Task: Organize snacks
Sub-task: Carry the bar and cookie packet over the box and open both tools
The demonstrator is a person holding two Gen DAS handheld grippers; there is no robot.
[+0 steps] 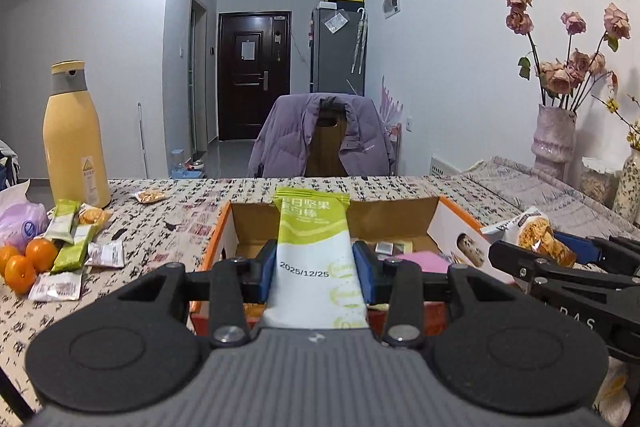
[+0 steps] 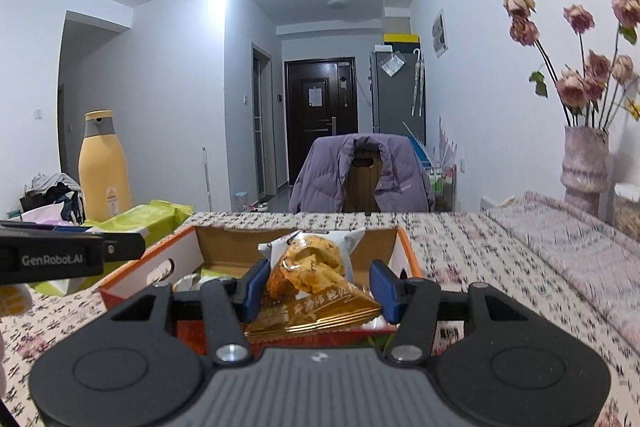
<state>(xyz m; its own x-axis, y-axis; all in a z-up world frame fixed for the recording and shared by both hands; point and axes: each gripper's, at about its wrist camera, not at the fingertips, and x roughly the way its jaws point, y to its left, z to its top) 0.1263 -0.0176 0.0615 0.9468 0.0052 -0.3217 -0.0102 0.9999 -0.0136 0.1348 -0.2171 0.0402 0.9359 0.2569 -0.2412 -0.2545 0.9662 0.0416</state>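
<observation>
My left gripper (image 1: 316, 263) is shut on a green-and-white nut bar packet (image 1: 312, 239), which stands upright between the blue pads. Just beyond it lies an open orange-and-white cardboard box (image 1: 256, 223) with a few snacks inside. At the right of the left wrist view, my right gripper (image 1: 532, 247) holds a pastry packet (image 1: 528, 231) over the box's right side. In the right wrist view that right gripper (image 2: 320, 281) is shut on the golden pastry packet (image 2: 308, 267) above the box (image 2: 232, 243). The left gripper (image 2: 120, 247) shows at the left edge with the green packet (image 2: 148, 219).
On the patterned tablecloth to the left are loose snack packets (image 1: 72, 247), oranges (image 1: 32, 259), a purple pack (image 1: 20, 223) and a tall yellow bottle (image 1: 74, 147). A vase of dried roses (image 1: 554, 143) and a folded cloth (image 1: 532, 191) are at the right. A chair with a purple jacket (image 1: 320, 135) stands behind the table.
</observation>
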